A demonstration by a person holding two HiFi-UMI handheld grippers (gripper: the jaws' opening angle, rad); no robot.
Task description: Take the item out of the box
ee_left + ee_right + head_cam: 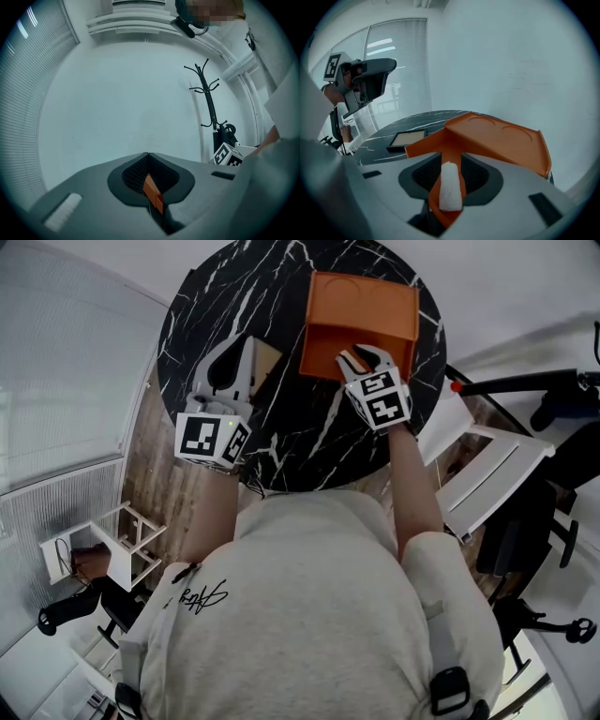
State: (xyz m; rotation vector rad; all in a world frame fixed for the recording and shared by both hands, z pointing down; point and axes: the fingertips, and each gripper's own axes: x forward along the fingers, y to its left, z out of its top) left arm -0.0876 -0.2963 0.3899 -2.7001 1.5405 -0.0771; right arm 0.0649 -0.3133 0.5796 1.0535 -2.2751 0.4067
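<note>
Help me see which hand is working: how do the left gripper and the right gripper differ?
The left gripper has its jaws together; the right gripper has them apart, with a white roll showing between them. The left gripper points level at a wall; the right gripper tilts down toward the orange box. The left gripper is beside the box; the right gripper is at its near edge. Both carry a marker cube.

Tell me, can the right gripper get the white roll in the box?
Probably yes. The box is open, the right gripper hangs at its near edge with jaws apart, and the roll shows right between them with nothing covering it.
</note>
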